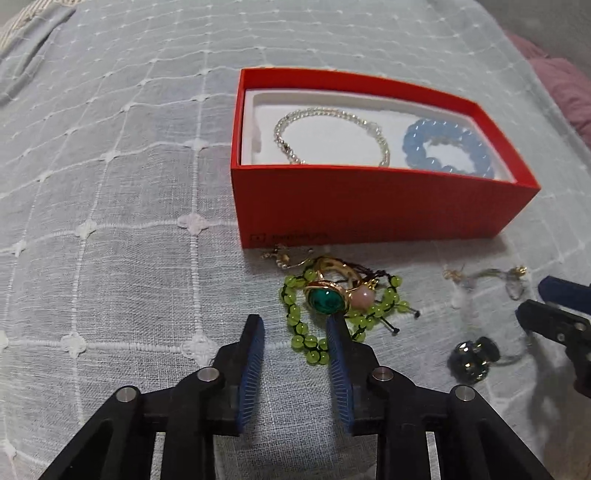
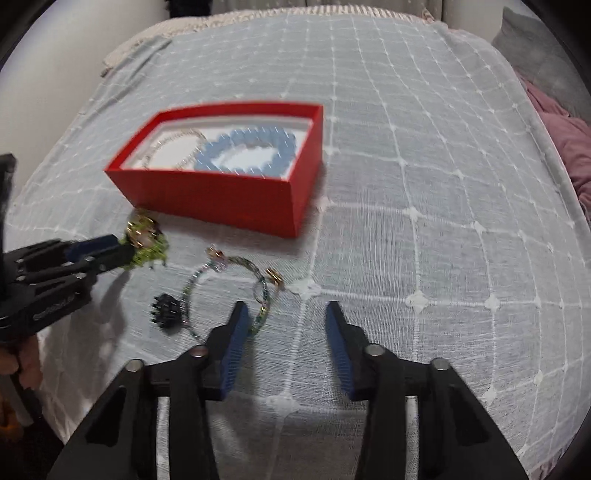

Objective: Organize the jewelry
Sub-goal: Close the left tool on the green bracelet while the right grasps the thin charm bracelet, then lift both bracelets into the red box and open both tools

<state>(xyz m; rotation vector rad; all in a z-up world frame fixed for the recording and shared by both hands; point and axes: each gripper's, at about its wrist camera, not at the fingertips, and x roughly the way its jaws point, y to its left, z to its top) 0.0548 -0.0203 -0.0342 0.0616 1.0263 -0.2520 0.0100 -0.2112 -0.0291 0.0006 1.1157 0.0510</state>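
Beside red box [image 1: 373, 206], on bed: tangled green beads [image 1: 314, 332] and rings. Left claw [image 1: 297, 326] partly open, empty, right pad at beads. Right claw [image 2: 284, 314] partly open, empty, near clear bracelet [image 2: 229, 291]. Sorting step. Next: probably grip beads, move into box.

Pale grey-blue coverlet [image 1: 122, 192], woven, crossed by white stitched grid with small flower-like knots at crossings; spread over whole surface, slightly creased. Folded band of same cloth at far left edge [image 1: 33, 70]. Cream fringed fabric [image 2: 236, 16] along far end (partly tucked under coverlet). Crumpled pink-mauve cloth [image 2: 569, 147] off right side. Grey cushion-like shape [image 2: 532, 48] behind it, too blurred to identify. Pale wall or panel [image 2: 48, 85] at far left.
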